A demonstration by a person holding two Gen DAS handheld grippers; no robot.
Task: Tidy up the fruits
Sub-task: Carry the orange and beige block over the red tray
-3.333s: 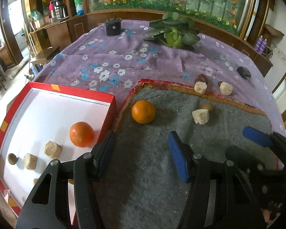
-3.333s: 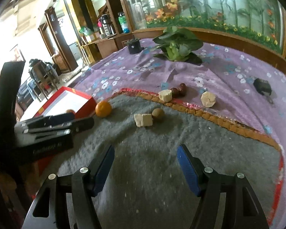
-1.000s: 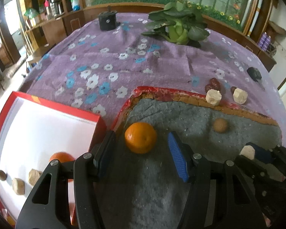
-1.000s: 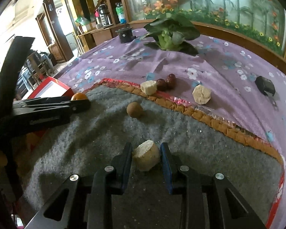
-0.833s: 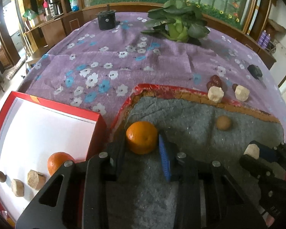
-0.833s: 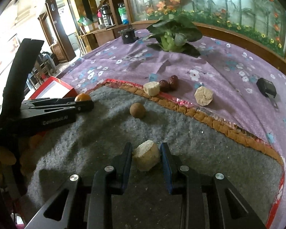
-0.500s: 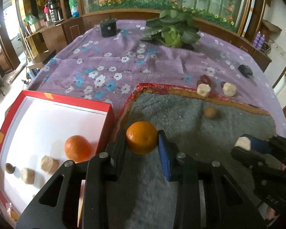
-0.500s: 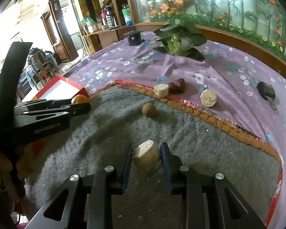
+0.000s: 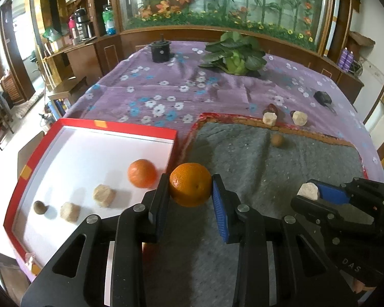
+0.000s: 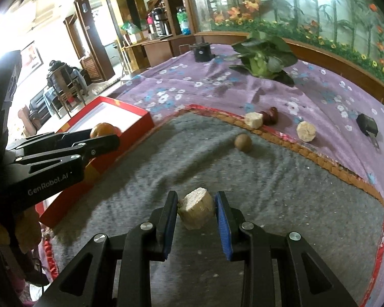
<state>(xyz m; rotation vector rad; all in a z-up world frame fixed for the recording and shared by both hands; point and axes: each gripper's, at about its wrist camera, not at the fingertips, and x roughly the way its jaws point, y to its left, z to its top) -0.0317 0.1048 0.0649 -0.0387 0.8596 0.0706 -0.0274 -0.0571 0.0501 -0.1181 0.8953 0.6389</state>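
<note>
Orange peel fills my left gripper [image 9: 190,199]: its pads pinch an orange [image 9: 190,188] above the grey felt mat [image 9: 256,168], beside the red tray [image 9: 97,124]; the fruit's dimpled end faces me. My right gripper [image 10: 196,216] clamps a pale cut chunk [image 10: 196,211], flat cut face tilted up and leftward, its length running toward the mat. In the tray lie another orange [image 9: 142,173] and three small pieces.
</note>
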